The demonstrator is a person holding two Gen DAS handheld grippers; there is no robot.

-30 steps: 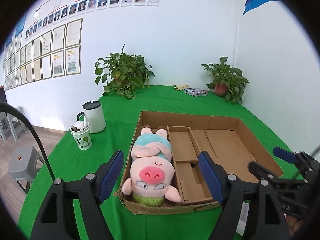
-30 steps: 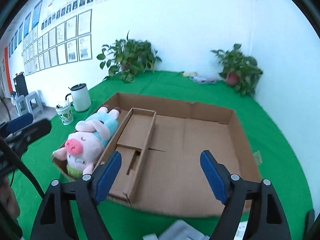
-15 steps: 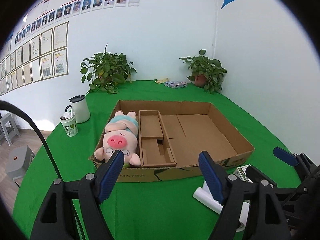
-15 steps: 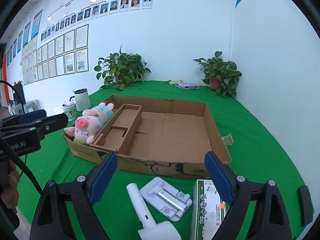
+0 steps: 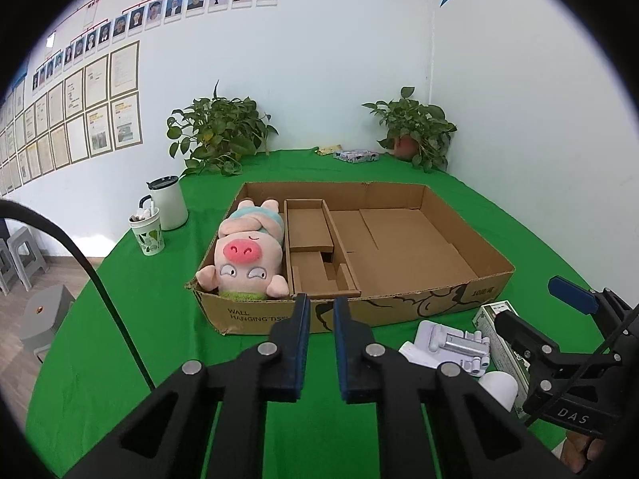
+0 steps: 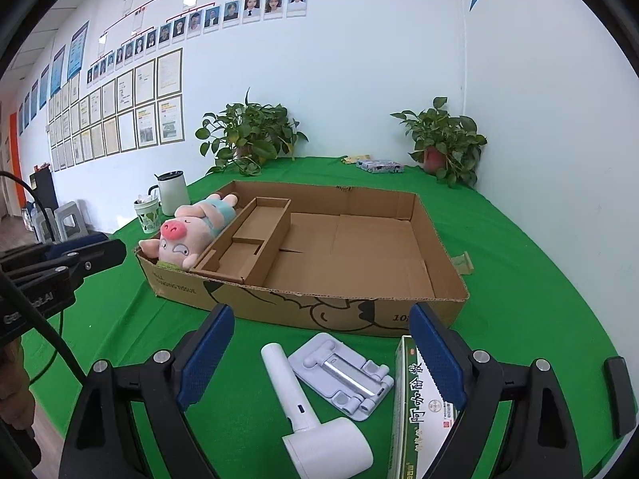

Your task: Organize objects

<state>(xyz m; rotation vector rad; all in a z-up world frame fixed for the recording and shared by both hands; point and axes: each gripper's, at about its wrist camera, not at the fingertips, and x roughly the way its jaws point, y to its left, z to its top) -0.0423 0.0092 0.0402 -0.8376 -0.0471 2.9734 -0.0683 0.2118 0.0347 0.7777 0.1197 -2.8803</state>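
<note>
A pink plush pig lies in the left compartment of an open cardboard box on the green table; it also shows in the right wrist view. My left gripper is nearly shut and empty, in front of the box's near wall. My right gripper is open and empty above a white hair dryer, a white folding phone stand and a green-and-white carton lying in front of the box.
A white kettle and a patterned cup stand left of the box. Two potted plants and a small packet sit at the back by the wall. Stools stand on the floor at left.
Both grippers pulled back from the box. My left gripper's jaws closed from wide open to nearly shut. The dryer, stand and carton came into fuller view.
</note>
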